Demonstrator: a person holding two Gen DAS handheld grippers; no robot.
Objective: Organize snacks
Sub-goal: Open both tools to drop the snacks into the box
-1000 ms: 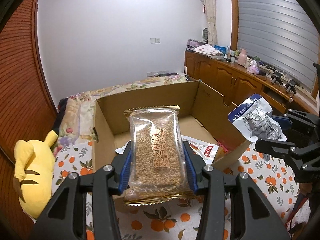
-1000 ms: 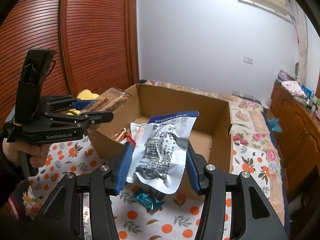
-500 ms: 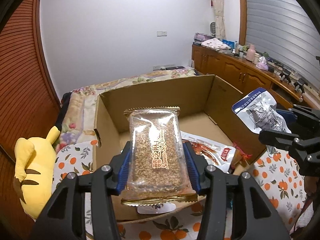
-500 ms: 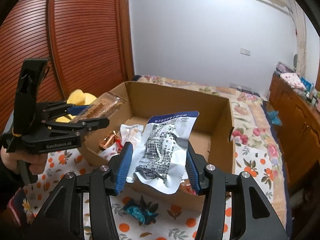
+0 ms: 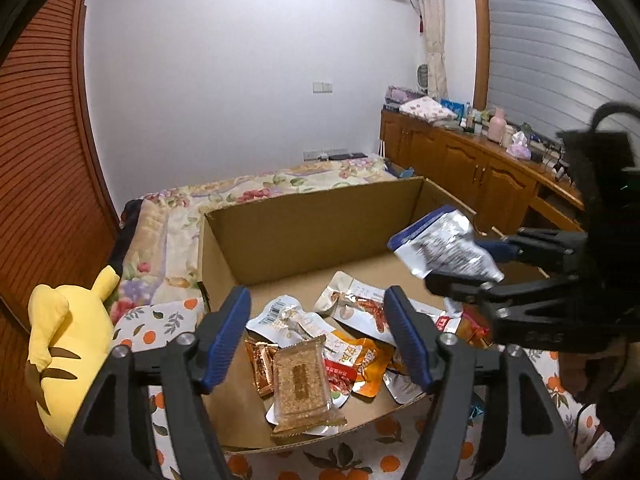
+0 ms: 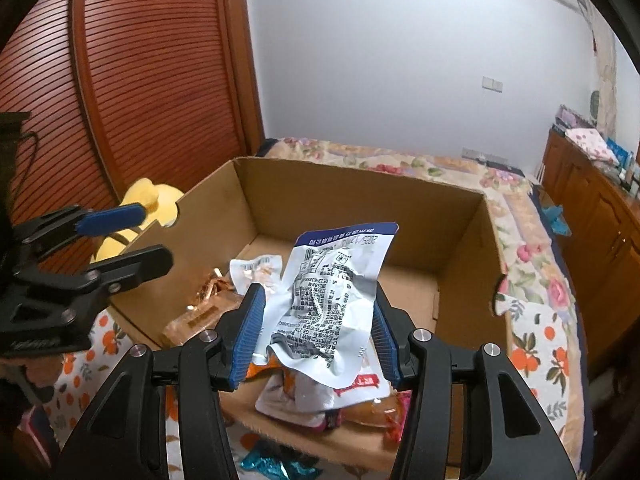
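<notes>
Sesame bar (image 5: 301, 388) loose in cardboard box (image 5: 312, 216), beneath spread left tongs (image 5: 316, 332).

A bed (image 5: 256, 188) is carrying the scene, with a floral quilt (image 6: 532, 264) covering its far part and a white cloth printed with oranges (image 5: 160, 316) covering its near part. A cardboard box (image 5: 312, 220) is sitting open-topped directly on the bed, straddling both covers. A yellow plush toy (image 5: 64, 340) is lying on the bed just beside the box's left wall. A teal-wrapped candy (image 6: 260, 464) is lying on the orange-print cloth in front of the box's near wall. A blue item (image 6: 554, 216) is lying at the bed's far right edge; its kind cannot be told.
</notes>
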